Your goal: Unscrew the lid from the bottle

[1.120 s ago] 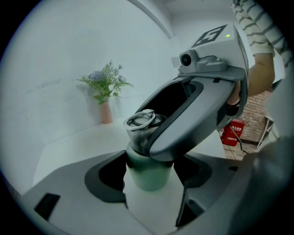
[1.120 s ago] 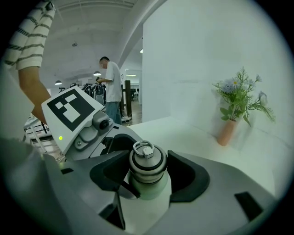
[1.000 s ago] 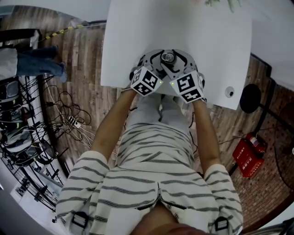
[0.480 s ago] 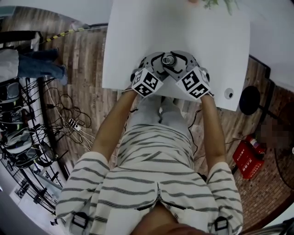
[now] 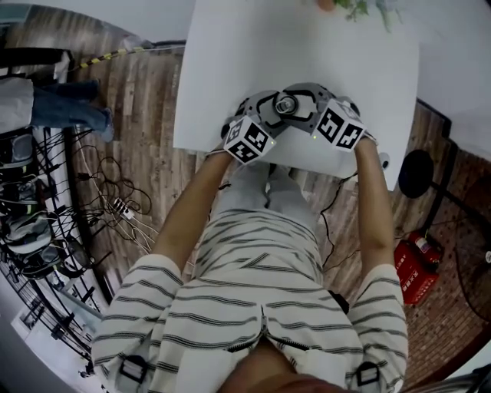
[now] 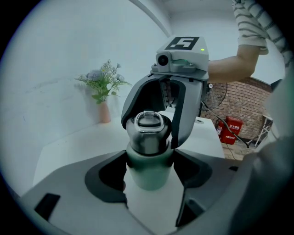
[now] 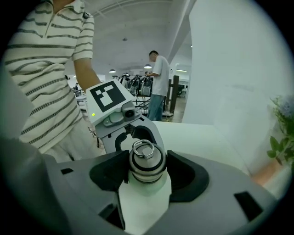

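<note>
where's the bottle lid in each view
Head view: lid sits upper centre, over the white table.
Left gripper view: centre, atop the green bottle.
Right gripper view: lower centre.
Shared landmark: the flowers, at left, at the right edge.

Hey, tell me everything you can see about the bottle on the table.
The bottle stands upright near the white table's front edge. Its body looks pale green and matte; the metal lid, with a dark ring and a loop handle on top, sits on the neck. The left gripper clamps the body just below the lid; the right gripper grips the lid's sides.
</note>
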